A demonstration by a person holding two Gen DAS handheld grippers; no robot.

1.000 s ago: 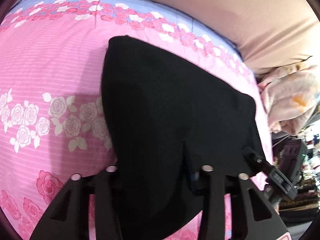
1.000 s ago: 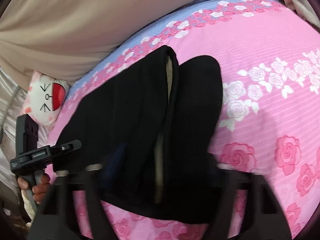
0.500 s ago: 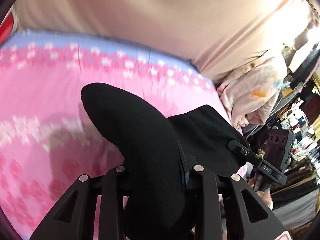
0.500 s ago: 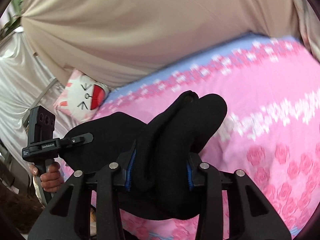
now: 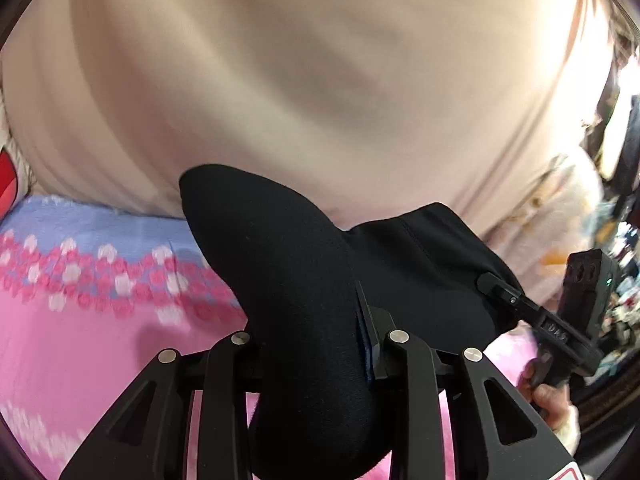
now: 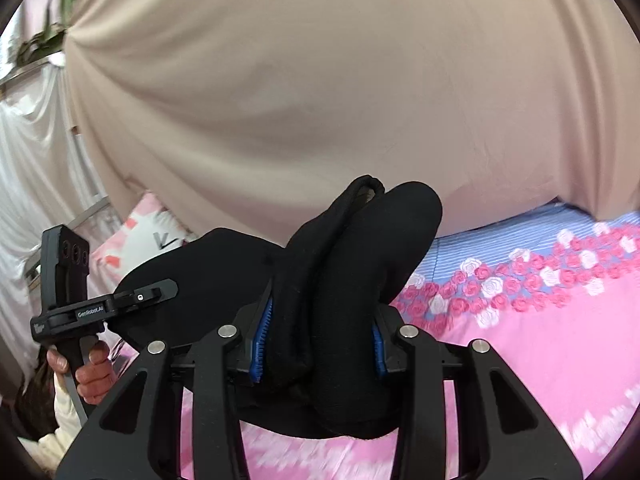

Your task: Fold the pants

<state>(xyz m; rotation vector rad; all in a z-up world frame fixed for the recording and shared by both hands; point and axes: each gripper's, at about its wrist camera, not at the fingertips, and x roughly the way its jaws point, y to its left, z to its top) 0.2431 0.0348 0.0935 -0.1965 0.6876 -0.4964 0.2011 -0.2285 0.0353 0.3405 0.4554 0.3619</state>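
The black pants (image 5: 280,264) are lifted off the pink rose-print bed (image 5: 80,340). My left gripper (image 5: 316,344) is shut on one bunched end of them; cloth bulges up and over the fingers. My right gripper (image 6: 320,344) is shut on the other end of the pants (image 6: 360,256), with folds standing up between the blue pads (image 6: 262,332). The cloth sags between the two grippers. The right gripper also shows at the right edge of the left wrist view (image 5: 520,308), and the left gripper shows at the left of the right wrist view (image 6: 132,298).
A beige curtain (image 6: 320,80) hangs close behind the bed. A white and pink cat-face pillow (image 6: 156,232) lies at the bed's left end. A pale floral blanket (image 5: 552,216) and cluttered shelves are at the right. White fabric (image 6: 32,160) hangs at far left.
Both grippers have risen and tilted up with the pants, which have come off the bed and bunched. The views now show mostly curtain instead of bedspread.
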